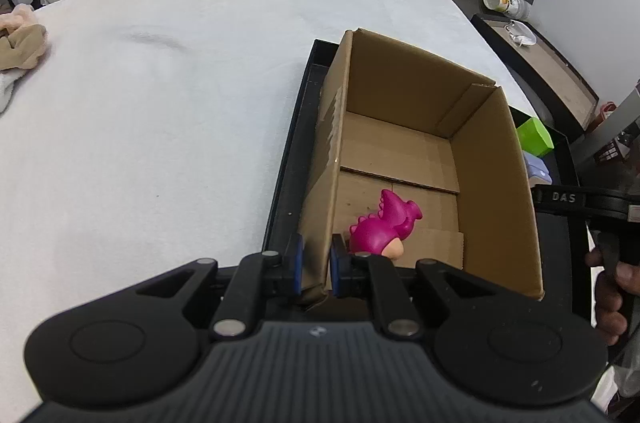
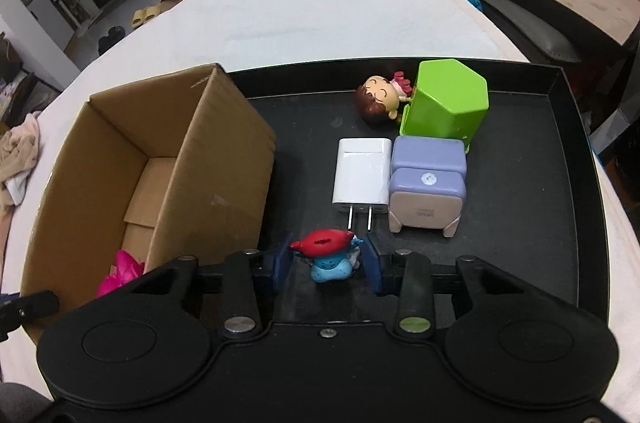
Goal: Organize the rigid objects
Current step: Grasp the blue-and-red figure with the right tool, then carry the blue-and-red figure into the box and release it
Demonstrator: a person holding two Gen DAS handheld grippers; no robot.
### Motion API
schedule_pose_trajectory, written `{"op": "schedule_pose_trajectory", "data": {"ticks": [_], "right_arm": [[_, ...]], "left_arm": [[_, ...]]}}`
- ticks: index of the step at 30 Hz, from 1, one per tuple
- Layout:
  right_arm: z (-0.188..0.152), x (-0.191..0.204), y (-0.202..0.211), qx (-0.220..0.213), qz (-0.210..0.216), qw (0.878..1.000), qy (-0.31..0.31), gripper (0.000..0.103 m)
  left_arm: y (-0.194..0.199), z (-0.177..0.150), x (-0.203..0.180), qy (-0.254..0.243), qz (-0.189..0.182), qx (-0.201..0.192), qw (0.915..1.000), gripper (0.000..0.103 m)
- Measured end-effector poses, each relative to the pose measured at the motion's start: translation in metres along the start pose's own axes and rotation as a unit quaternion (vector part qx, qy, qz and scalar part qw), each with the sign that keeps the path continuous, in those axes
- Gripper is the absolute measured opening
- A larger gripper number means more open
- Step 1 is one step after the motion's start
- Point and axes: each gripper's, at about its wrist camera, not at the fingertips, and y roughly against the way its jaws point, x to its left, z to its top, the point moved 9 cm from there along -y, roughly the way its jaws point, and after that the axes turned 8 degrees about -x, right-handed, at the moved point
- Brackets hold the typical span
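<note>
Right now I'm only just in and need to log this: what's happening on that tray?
A person is sorting small things from a black tray into a cardboard box. The left gripper is clamped on the box's near wall. The right gripper has closed around a small blue and red figure on the tray. A pink toy already lies in the box.

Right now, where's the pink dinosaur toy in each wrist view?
Left wrist: pink dinosaur toy lies on the cardboard box floor, lower centre, just beyond the left tool.
Right wrist: only a pink sliver at lower left, inside the box.
Shared landmark: cardboard box.
</note>
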Motion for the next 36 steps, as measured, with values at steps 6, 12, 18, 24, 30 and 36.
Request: {"op": "schedule_pose_trajectory", "data": {"ticks": [6,12,18,24,30,36], "right_arm": [[0.008,0.006,0.016,-0.015,-0.002,1.0,0.018,0.037],[0.018,0.009,0.032,-0.033,-0.003,0.999,0.02,0.037],[0.027,0.013,0.05,-0.053,0.002,0.998,0.022,0.037],[0.037,0.025,0.073,-0.08,0.013,0.996,0.032,0.037],[0.044,0.037,0.087,-0.1,0.022,0.994,0.044,0.037],[0.05,0.055,0.099,-0.122,0.039,0.99,0.06,0.037]], "left_arm": [[-0.001,0.0,-0.001,-0.002,0.008,0.0,1.0,0.012],[0.0,0.0,-0.002,-0.006,0.017,0.002,0.9998,0.012],[0.0,0.0,-0.005,-0.015,0.022,0.001,0.9996,0.012],[0.003,0.0,-0.006,-0.023,0.025,-0.004,0.9994,0.012],[0.005,-0.001,-0.007,-0.027,0.022,-0.006,0.9994,0.011],[0.007,-0.001,-0.006,-0.028,0.019,-0.007,0.9994,0.01]]}}
